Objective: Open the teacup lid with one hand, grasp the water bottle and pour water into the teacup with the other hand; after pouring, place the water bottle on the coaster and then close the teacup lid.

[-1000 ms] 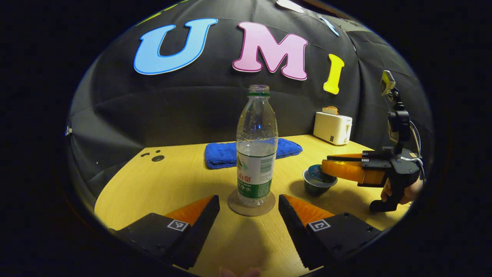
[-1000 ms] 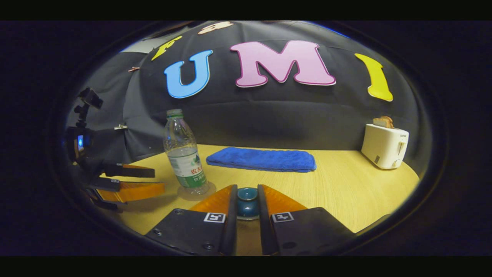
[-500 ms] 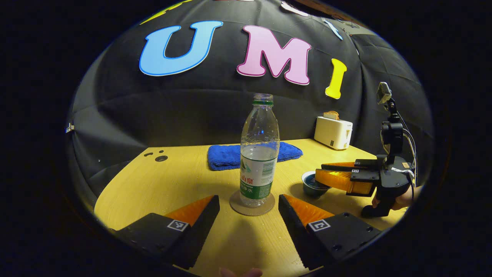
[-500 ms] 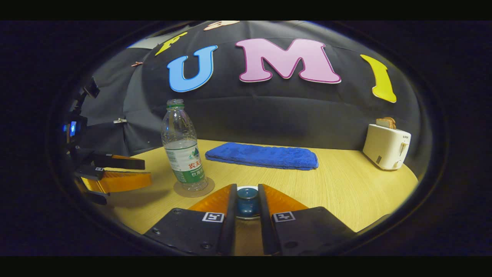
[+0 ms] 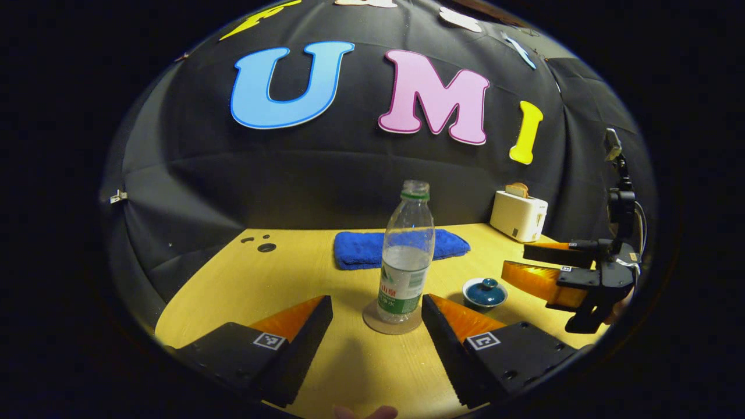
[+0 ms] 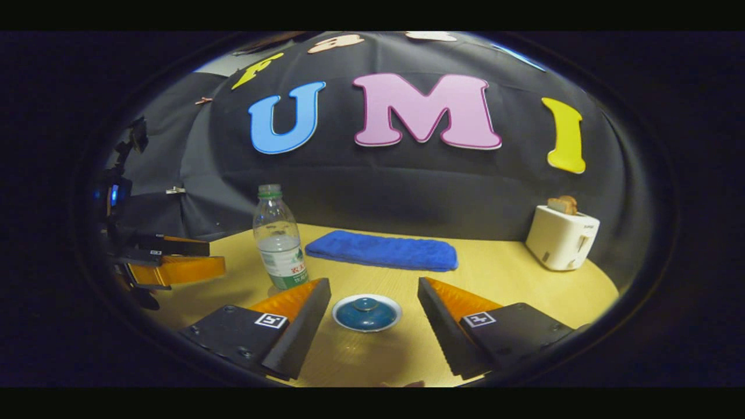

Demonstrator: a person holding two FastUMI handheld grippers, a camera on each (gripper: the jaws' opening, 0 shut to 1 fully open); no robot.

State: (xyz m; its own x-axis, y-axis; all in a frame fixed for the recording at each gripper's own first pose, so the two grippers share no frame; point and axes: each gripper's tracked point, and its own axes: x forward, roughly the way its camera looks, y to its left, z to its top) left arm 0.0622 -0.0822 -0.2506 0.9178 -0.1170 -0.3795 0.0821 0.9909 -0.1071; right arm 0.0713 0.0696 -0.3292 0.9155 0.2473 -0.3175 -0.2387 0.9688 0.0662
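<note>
Both the left gripper [image 5: 377, 317] and right gripper [image 6: 372, 297] hang spread wide. The lidded blue ceramic teacup [image 6: 366, 312] sits on the wooden tabletop [image 6: 512, 291]; the clear plastic water bottle [image 5: 405, 253], its label's writing unreadable, stands on a round brown coaster [image 5: 393, 322].

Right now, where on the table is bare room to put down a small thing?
Bare wood lies between the blue towel and the toaster, and left of the water bottle toward the table's holes. It is crowded around the teacup, between the right tool's fingers.
</note>
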